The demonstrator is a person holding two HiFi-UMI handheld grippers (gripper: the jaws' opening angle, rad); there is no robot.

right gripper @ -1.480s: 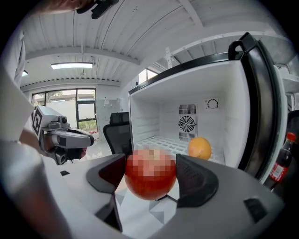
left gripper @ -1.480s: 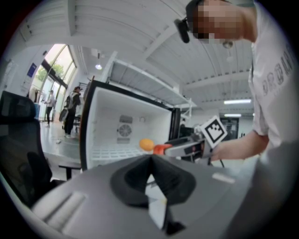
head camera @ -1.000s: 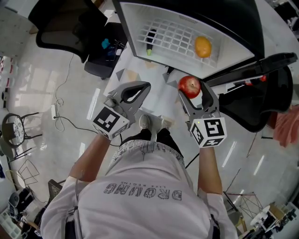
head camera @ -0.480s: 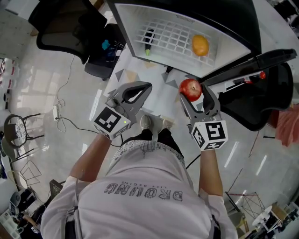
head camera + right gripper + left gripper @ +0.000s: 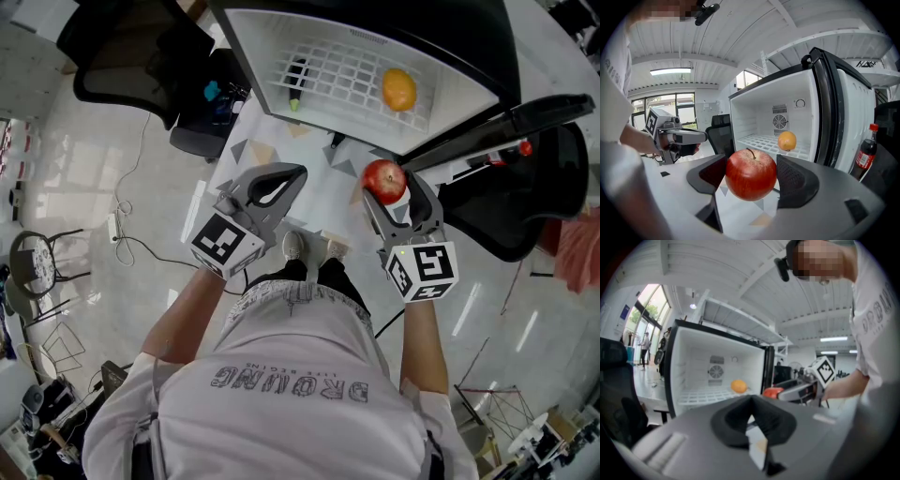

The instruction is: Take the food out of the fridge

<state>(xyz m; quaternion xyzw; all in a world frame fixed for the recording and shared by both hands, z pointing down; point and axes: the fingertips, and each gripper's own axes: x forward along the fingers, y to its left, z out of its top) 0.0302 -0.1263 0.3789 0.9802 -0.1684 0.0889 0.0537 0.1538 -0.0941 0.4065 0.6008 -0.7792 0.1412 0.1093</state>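
My right tool (image 5: 751, 177) grips the apple (image 5: 384, 179) just outside the fridge (image 5: 272, 58); the orange (image 5: 398, 91) lies on the shelf (image 5: 347, 75) ahead, nearer that loaded tool than my closed, empty left tool (image 5: 751, 401)

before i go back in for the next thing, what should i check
1. The right gripper grips the apple between its jaws: ok.
2. The apple is outside the fridge: ok.
3. The fridge door is open: ok.
4. The left gripper is empty: ok, but its jaws are together; open them first.
5. The fridge is emptied: not ok; the orange sits on the wire shelf.
6. The dark green-tipped item on that shelf is food: cannot tell.
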